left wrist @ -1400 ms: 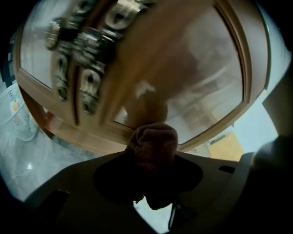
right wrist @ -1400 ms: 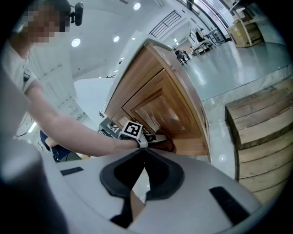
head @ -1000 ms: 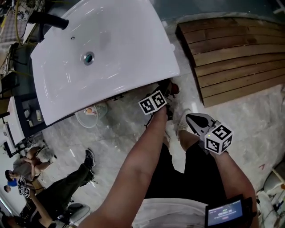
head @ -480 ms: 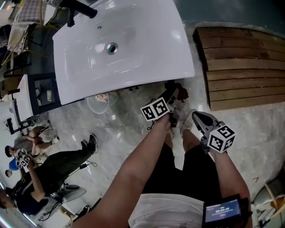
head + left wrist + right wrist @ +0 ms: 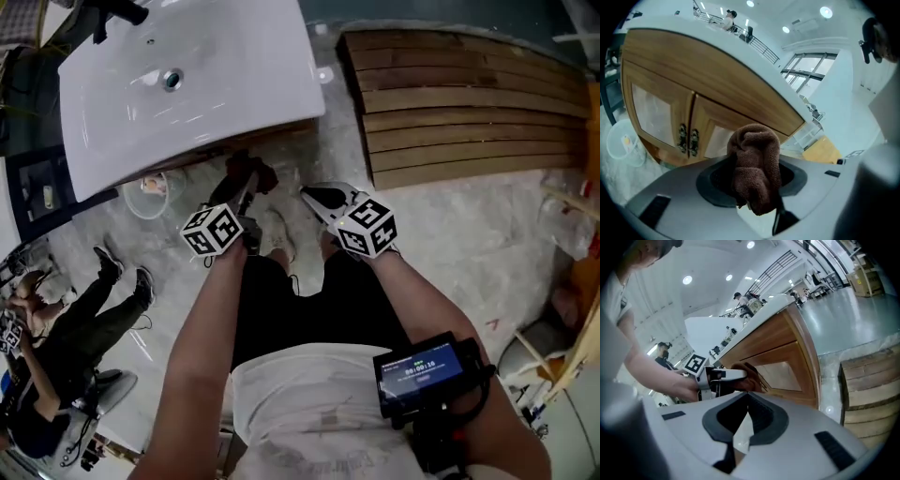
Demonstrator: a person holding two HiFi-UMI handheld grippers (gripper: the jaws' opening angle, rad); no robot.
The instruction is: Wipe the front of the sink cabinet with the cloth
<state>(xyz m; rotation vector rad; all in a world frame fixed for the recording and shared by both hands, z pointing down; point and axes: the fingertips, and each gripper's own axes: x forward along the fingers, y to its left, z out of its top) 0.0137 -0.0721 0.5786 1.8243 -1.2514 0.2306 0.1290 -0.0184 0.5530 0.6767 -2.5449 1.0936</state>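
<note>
At the near edge of the left gripper view, the left tongs point(image 5: 751, 190) are clamped on a bunched brown cloth point(image 5: 754, 150), which stands up in a wad between the jaws. The right tongs point(image 5: 746, 414) sit just beside them at three o'clock, jaws together on nothing.

Ahead at twelve o'clock is the wooden cabinet front point(image 5: 693, 93). The cloth is close to it, but I cannot tell whether it touches.

The grip looks to be on a fold only, so a hard drag across the wood could pull the cloth loose. The paired door handles point(image 5: 688, 139) stick out and could snag the wad in a sideways stroke. A wad this tight would also likely clean only a narrow strip. Rising too high, the tongs might knock the overhanging sink point(image 5: 187, 75).

On the floor at ten o'clock, beside the cabinet, stands a clear pail point(image 5: 621, 143) holding something small and yellowish, too small to tell what. The sink basin holds nothing but its drain point(image 5: 172, 79). A wooden platform point(image 5: 459, 103) lies at two o'clock.
</note>
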